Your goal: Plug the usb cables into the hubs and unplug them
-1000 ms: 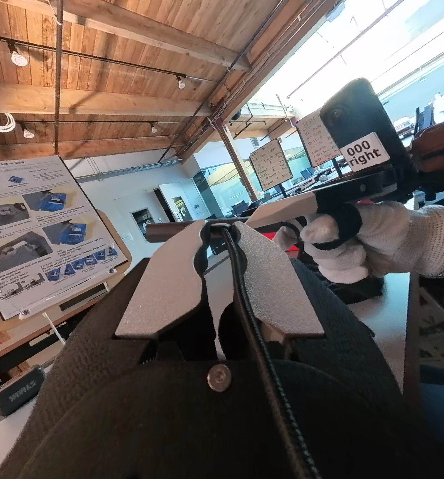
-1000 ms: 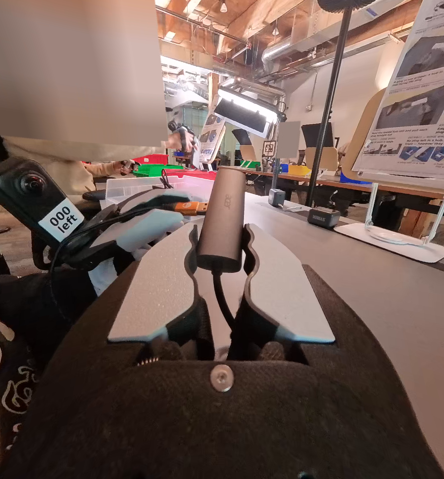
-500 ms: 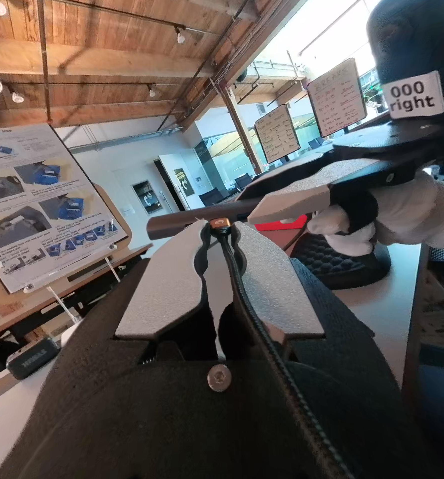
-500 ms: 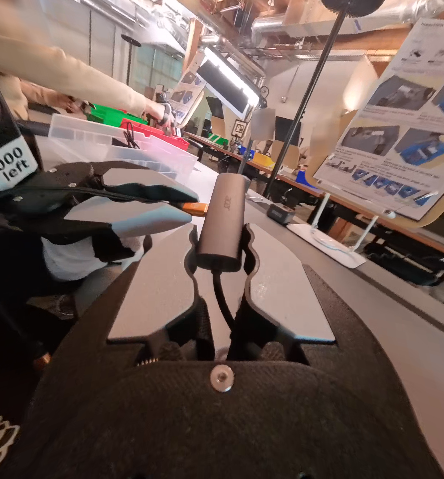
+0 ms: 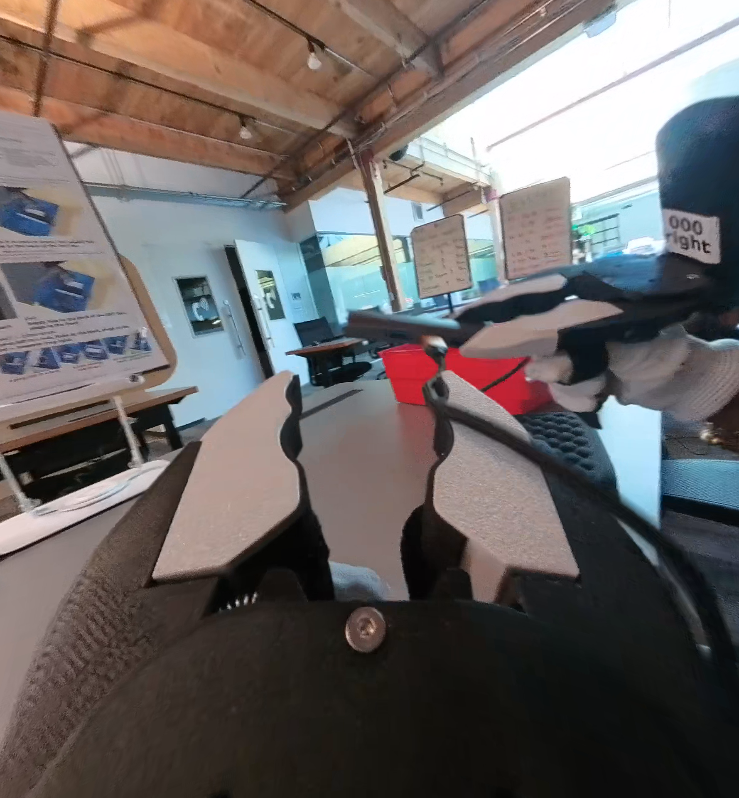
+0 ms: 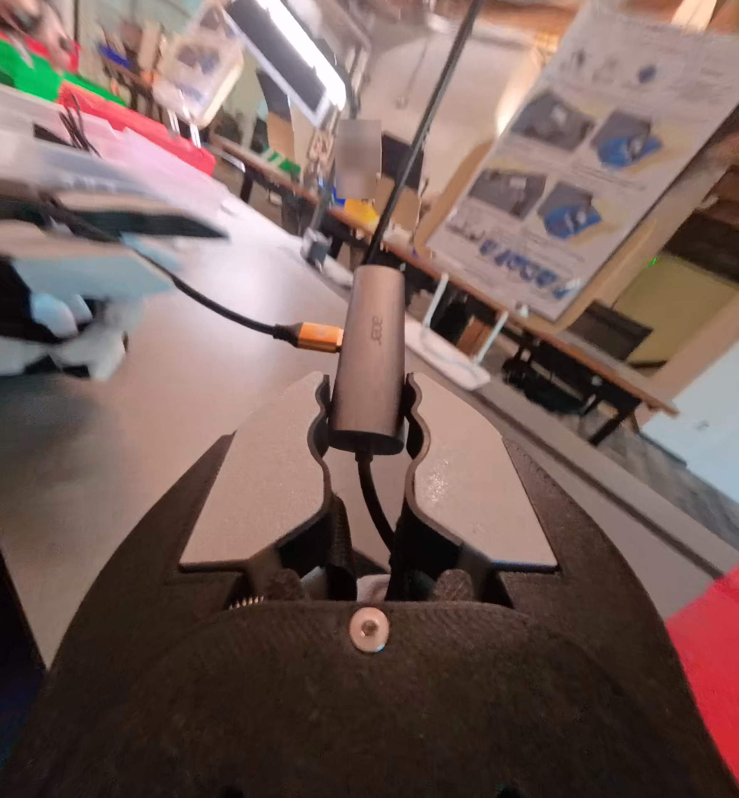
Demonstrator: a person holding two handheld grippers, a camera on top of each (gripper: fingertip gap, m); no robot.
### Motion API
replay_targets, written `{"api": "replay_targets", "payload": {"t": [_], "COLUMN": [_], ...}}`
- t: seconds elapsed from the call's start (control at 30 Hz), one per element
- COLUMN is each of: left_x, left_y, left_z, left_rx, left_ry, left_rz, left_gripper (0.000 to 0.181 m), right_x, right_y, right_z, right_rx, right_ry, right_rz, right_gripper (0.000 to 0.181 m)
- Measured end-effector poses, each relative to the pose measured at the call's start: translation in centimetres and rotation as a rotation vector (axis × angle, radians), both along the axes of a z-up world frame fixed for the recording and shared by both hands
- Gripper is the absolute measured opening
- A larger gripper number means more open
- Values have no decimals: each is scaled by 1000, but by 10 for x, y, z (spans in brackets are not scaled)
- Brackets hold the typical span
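My right gripper (image 6: 367, 384) is shut on the lower end of a grey USB hub (image 6: 372, 345) and holds it above the table. An orange USB plug (image 6: 318, 337) sits in the hub's left side, and its black cable (image 6: 225, 308) runs off to the left. My left gripper (image 5: 365, 388) is open and empty, with the cable (image 5: 488, 423) draped over its right finger. In the left wrist view the hub (image 5: 397, 330) and the plug (image 5: 433, 343) hang ahead in the right gripper (image 5: 467, 330). The left gripper (image 6: 195, 259) shows blurred in the right wrist view.
A grey table (image 5: 359, 436) lies below. An instruction board (image 5: 35, 276) on a white stand (image 5: 69, 509) is at the left. A red bin (image 5: 406, 375) is behind the hub. Clear and coloured bins (image 6: 113, 129) stand at the far left of the right wrist view.
My left gripper has opened and let go of the orange plug, which stays in the hub. It has drawn back, and the hub has shifted to the right.
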State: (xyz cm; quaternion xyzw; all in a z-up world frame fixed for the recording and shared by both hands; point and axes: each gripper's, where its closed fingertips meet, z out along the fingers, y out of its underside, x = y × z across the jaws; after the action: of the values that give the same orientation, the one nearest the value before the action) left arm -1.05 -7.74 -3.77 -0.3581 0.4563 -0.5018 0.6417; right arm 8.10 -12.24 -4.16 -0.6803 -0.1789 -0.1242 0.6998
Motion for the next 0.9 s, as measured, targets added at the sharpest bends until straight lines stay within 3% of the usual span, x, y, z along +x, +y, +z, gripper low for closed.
{"api": "replay_targets", "payload": {"t": [0.07,0.17,0.2,0.27,0.37,0.43,0.53,0.63,0.7,0.8,0.9], "left_x": [-5,-12,-14,-21,-43,-57,-66,-72,-81,-94,-99], "left_y": [13,43,48,62,91,104,111,100,100,109,119], "left_z": [6,8,9,8,12,14,19,32,40,45,42], "left_rx": [42,235,305,449,681,717,496,135,-24,-120,-189], "left_ry": [2,89,117,180,243,253,147,-102,-214,-295,-312], "left_rz": [80,318,366,495,727,779,685,393,259,214,216], "left_gripper": [65,103,108,112,102,101,98,88,80,71,65], "right_x": [25,38,38,43,61,64,61,59,60,62,60], "right_y": [0,2,5,8,7,6,9,12,12,8,1], "right_z": [-18,-41,-49,-57,-58,-64,-82,-87,-84,-70,-32], "right_rx": [-78,-168,-206,-251,-236,-276,-387,-405,-376,-274,-12], "right_ry": [14,99,147,158,136,128,67,-31,-61,-63,-77], "right_rz": [-83,-89,-75,-112,-235,-241,-243,-261,-288,-304,-286], "right_gripper": [33,33,33,27,12,11,13,23,33,45,79]}}
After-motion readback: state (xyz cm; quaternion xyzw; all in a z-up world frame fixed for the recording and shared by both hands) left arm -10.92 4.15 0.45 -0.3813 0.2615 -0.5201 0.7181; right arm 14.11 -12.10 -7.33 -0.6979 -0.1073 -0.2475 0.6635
